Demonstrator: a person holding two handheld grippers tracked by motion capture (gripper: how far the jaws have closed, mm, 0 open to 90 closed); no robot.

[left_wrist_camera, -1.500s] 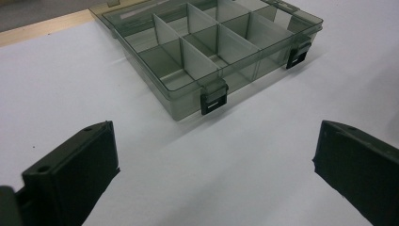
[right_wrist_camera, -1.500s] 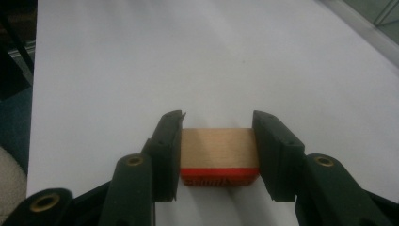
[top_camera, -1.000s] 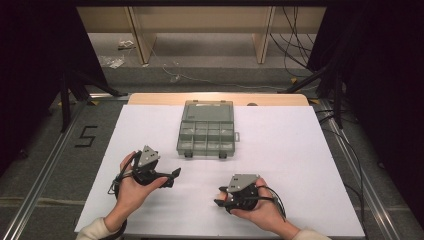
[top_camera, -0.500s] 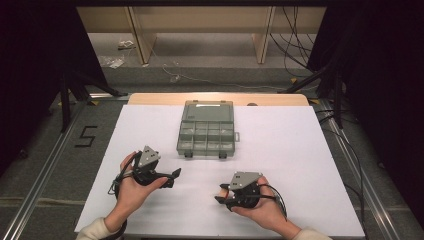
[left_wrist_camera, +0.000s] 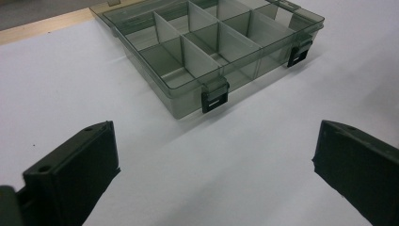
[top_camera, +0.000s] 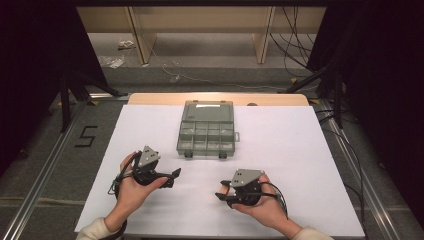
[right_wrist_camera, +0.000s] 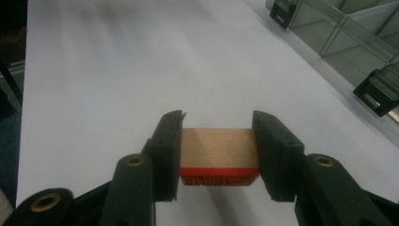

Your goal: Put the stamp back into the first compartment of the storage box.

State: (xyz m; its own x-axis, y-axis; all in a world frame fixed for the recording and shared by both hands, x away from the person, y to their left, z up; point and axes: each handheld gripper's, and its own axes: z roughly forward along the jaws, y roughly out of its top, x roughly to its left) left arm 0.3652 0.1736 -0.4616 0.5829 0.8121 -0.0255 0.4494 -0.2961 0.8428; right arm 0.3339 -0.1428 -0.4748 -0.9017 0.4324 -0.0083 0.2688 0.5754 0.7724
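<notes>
White table [top_camera: 300,150] amid dark surroundings. Right gripper [right_wrist_camera: 219,150] pinches a wooden block [right_wrist_camera: 219,147], long axis spanning jaw to jaw, red edge lowermost. Left gripper [left_wrist_camera: 211,169] spread, compartment box [left_wrist_camera: 211,42] ahead.

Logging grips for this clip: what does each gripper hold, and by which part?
Right gripper clamps a wooden block by its two opposite side faces; left gripper is open, holding nothing.

Compartment box [left_wrist_camera: 211,52]: translucent smoky-grey plastic, glossy and smooth, with darker opaque plastic latches [left_wrist_camera: 214,96]. Block [right_wrist_camera: 219,148] between the right gripper's [right_wrist_camera: 217,155] matt black plastic jaws: pale bare wood, fine grain, with a glossy red band along its lower edge. Table cover [top_camera: 280,150]: white, matt, paper-like; light wood edge [top_camera: 215,99] beyond it.
</notes>
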